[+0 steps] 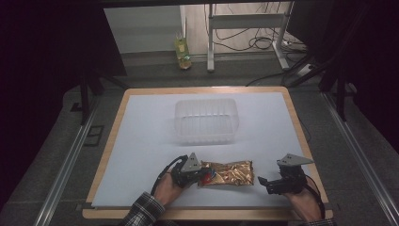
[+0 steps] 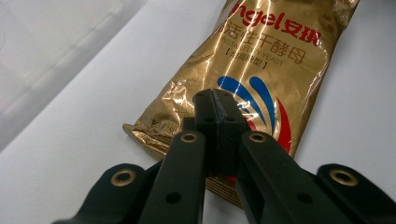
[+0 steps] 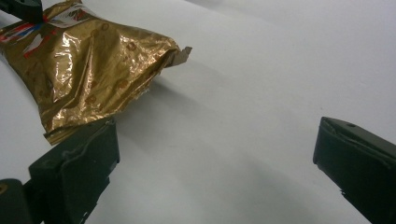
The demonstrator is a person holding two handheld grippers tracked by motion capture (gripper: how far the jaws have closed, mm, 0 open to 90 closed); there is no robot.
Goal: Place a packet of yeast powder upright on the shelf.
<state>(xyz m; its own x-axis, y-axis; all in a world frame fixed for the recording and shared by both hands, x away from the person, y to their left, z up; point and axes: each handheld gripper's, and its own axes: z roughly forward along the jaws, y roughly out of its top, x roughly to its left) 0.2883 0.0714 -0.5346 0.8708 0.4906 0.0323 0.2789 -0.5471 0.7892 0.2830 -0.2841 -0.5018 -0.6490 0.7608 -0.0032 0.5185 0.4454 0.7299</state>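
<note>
A gold foil yeast packet (image 1: pixel 228 173) with red and blue markings lies flat near the table's front edge. In the left gripper view the packet (image 2: pixel 261 60) stretches away from me, and my left gripper (image 2: pixel 217 100) is shut, its jaws pressed together on the packet's near end. From above, the left gripper (image 1: pixel 202 175) sits at the packet's left end. My right gripper (image 1: pixel 263 182) rests just right of the packet with its jaws wide apart. In the right gripper view, the right gripper (image 3: pixel 215 144) holds nothing, and the packet's crinkled end (image 3: pixel 84 60) lies beside one jaw.
A clear plastic container (image 1: pixel 205 120) stands open at the table's middle, behind the packet; its wall (image 2: pixel 37 56) is at upper left in the left gripper view. A white sheet (image 1: pixel 141 141) covers the wooden tabletop. A bottle (image 1: pixel 183 54) stands on the floor beyond.
</note>
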